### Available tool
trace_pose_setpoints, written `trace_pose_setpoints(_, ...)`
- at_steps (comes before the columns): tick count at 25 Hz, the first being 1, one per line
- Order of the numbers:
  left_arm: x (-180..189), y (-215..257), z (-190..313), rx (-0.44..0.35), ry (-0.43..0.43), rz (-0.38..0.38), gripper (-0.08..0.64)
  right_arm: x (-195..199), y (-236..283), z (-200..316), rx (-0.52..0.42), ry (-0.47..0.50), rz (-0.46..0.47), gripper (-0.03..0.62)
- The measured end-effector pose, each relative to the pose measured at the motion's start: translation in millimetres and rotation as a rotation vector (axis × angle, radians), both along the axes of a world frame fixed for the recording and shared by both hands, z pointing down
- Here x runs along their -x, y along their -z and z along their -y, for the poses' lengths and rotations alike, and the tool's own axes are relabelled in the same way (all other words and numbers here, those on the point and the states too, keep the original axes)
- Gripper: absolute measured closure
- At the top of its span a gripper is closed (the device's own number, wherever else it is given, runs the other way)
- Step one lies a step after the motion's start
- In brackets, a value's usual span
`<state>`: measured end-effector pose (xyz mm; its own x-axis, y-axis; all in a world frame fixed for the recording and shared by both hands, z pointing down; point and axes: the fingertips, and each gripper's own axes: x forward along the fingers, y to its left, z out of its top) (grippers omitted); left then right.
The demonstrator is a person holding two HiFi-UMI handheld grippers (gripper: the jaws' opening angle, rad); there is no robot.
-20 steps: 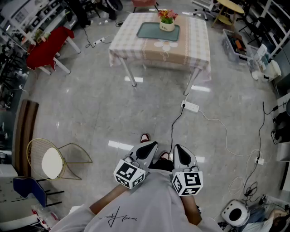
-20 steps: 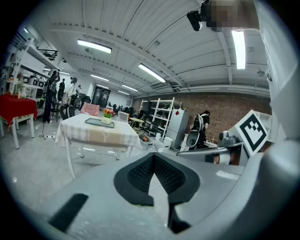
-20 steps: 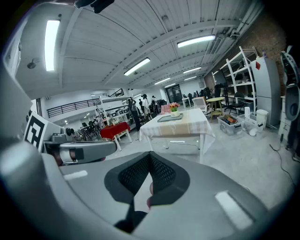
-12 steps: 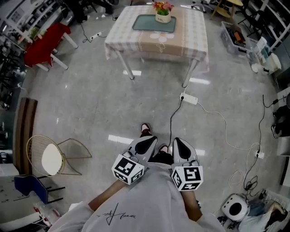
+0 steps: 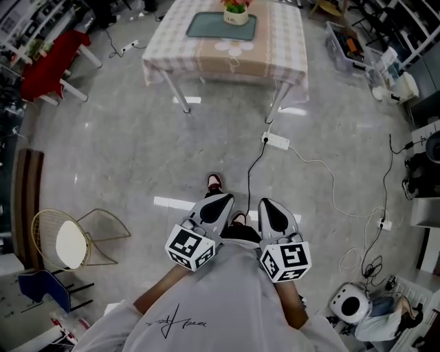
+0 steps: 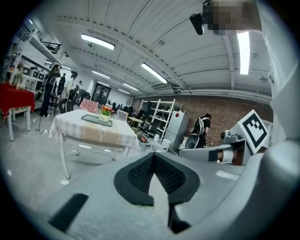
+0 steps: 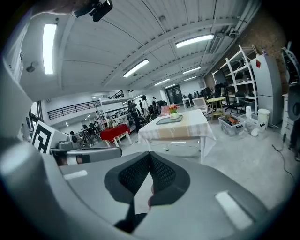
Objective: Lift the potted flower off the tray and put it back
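Note:
The potted flower [image 5: 236, 12], orange and pink blooms in a white pot, stands on a grey-green tray [image 5: 221, 26] on a checked-cloth table [image 5: 223, 55] at the far end of the floor. It shows small in the left gripper view [image 6: 106, 114] and the right gripper view [image 7: 173, 111]. My left gripper [image 5: 218, 205] and right gripper [image 5: 269, 210] are held close to my body, far from the table, both shut with nothing between their jaws.
A white power strip [image 5: 276, 141] and its cables trail across the floor between me and the table. A wire chair [image 5: 72, 240] stands at the left, a red table [image 5: 51, 65] at the far left, storage bins [image 5: 349, 48] and shelving at the right.
The table with the potted flower has slid up toward the top edge of the head view. Both grippers have kept their place in front of my body, still shut.

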<state>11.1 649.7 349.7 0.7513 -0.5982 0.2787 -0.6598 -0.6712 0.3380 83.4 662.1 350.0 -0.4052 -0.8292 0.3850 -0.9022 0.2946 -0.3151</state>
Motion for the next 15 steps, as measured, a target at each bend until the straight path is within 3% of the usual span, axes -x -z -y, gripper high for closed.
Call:
trace_pose_setpoints(3, -6, 4, 15, -0.027, -0.043, 0.02, 0.56, 3, 1, 16, 0.0, 0.006, -0.013, 0.588)
trace_pose_setpoints(7, -5, 11, 34, 0.004, -0.099, -0.031, 0.56, 15, 2, 44, 0.003, 0.03, -0.017, 0.588)
trace_pose_setpoints(15, 7, 14, 95, 0.037, -0.113, -0.051, 0.558, 57, 17, 105, -0.016, 0.122, 0.047, 0.588)
